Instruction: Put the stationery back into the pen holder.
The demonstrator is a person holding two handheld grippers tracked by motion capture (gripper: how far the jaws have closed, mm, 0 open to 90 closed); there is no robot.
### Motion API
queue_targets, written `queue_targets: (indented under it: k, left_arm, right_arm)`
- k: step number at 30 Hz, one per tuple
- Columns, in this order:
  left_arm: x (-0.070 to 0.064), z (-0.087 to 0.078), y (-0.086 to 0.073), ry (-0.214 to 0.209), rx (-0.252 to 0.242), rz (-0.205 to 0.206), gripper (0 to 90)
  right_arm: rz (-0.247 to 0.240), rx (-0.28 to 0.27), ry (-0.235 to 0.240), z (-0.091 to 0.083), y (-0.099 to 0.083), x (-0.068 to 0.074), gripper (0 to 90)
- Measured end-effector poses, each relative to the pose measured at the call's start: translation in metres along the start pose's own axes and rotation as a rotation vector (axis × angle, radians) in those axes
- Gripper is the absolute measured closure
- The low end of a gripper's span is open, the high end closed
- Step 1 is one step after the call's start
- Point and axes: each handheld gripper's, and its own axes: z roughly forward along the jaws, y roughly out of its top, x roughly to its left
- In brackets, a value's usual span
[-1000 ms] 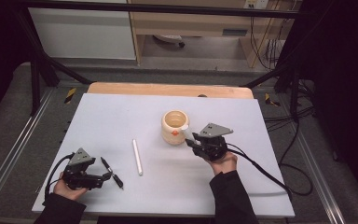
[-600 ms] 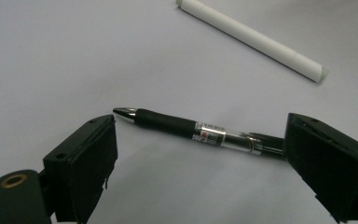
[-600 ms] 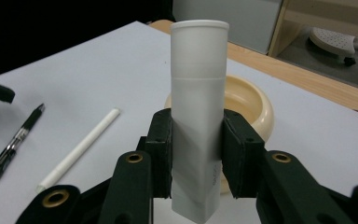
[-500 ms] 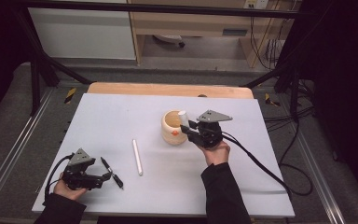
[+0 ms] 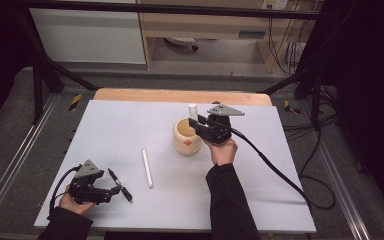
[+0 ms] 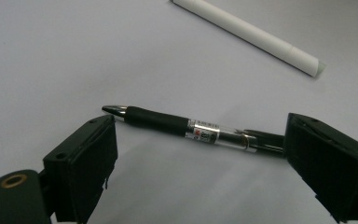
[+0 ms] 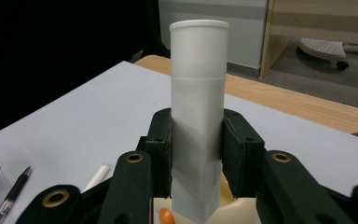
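Right gripper (image 7: 198, 154) jaws are clamped on a white tube (image 7: 198, 116), upright over the wooden cup (image 5: 186, 137); the tube's bottom end is hidden by the jaws. Left gripper (image 6: 200, 163) sits wide open, near-left on the table (image 5: 130, 125), holding nothing, black pen (image 6: 182, 127) lying between its jaws. A white marker (image 5: 147, 168) lies mid-table.

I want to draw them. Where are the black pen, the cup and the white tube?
black pen (image 6: 156, 120), left gripper view, rubber grip.
cup (image 5: 186, 143), high view, outer wall.
white tube (image 7: 198, 79), right gripper view, upper body.
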Motion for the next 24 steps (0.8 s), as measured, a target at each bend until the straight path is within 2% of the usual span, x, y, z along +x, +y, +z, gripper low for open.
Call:
queue_targets:
  k: [12,17,24]
  left_arm:
    - [0.001,-0.001,0.000,-0.002,-0.004,-0.002,10.0]
    - [0.000,-0.001,0.000,-0.003,-0.006,0.000,10.0]
    - [0.000,0.000,0.000,-0.005,-0.003,0.001,10.0]
  right_arm:
    - [0.052,-0.007,-0.015,0.033,-0.014,-0.005,66.6]
    - [0.054,-0.004,-0.018,0.041,-0.020,-0.005,66.6]
    - [0.050,0.029,-0.026,0.052,-0.032,-0.003,66.6]
